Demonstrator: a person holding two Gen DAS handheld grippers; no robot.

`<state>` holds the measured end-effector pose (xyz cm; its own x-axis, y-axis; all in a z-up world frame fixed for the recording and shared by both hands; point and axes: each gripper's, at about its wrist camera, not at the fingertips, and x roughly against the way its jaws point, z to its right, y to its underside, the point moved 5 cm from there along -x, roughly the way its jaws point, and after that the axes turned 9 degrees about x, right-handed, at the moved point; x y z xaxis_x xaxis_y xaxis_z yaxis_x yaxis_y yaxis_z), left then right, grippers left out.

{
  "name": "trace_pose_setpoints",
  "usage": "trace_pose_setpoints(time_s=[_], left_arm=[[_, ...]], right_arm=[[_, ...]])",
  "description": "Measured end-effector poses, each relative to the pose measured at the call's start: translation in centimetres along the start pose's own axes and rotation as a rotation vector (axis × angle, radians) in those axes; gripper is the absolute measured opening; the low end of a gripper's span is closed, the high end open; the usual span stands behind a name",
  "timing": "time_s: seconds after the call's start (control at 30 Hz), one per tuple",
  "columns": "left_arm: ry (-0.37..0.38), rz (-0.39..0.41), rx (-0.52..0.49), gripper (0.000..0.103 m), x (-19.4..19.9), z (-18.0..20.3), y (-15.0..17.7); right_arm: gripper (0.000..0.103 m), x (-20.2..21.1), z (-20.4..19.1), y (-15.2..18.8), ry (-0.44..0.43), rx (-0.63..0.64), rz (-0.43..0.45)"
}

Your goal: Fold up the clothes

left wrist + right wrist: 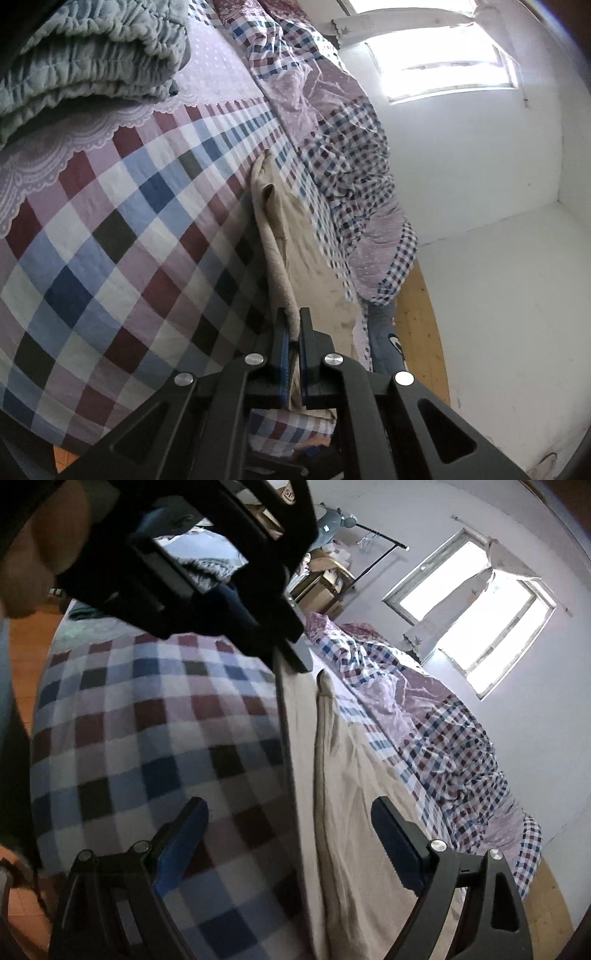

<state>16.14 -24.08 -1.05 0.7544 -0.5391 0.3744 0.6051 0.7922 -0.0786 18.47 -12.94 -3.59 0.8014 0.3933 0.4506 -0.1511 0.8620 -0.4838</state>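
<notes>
A beige garment (291,236) lies stretched along the checked bed sheet (110,229). My left gripper (293,314) is shut on the beige garment's near edge, which runs between its blue pads. In the right wrist view the same beige garment (354,782) lies ahead, one edge lifted taut up to the left gripper (291,653), which shows from outside at the top. My right gripper (288,812) is open, its fingers spread either side of the lifted edge with nothing pinched. A hand (48,535) holds the left gripper.
A grey-green quilted blanket (92,55) is folded at the bed's head. A crumpled checked duvet (351,166) lies along the far side by the white wall (480,184). Wooden floor (421,332) shows past the bed. Cardboard boxes (325,579) and a clothes rail (384,542) stand behind.
</notes>
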Motion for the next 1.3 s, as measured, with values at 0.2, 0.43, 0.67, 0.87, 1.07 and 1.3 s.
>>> trace_pose_setpoints(time_s=[0.2, 0.43, 0.67, 0.87, 1.07, 1.3], left_arm=[[0.004, -0.012, 0.012, 0.002, 0.2, 0.0, 0.0], [0.009, -0.022, 0.024, 0.002, 0.2, -0.1, 0.0], [0.003, -0.031, 0.027, 0.002, 0.3, -0.2, 0.0], [-0.006, -0.037, 0.023, 0.002, 0.1, -0.2, 0.0], [-0.008, -0.044, -0.011, 0.002, 0.0, 0.4, -0.1], [-0.024, -0.06, -0.121, 0.011, -0.4, 2.4, -0.3]], right_arm=[[0.091, -1.7, 0.4, -1.5, 0.062, 0.018, -0.023], [0.058, -3.8, 0.5, -2.1, 0.118, 0.034, -0.075], [0.033, -4.1, 0.2, -2.8, 0.127, 0.068, -0.054], [0.026, -5.3, 0.4, -2.7, 0.121, 0.054, -0.089], [0.009, -5.4, 1.1, -2.8, 0.122, 0.028, -0.097], [0.008, -5.7, 1.4, -2.7, 0.034, -0.008, -0.104]])
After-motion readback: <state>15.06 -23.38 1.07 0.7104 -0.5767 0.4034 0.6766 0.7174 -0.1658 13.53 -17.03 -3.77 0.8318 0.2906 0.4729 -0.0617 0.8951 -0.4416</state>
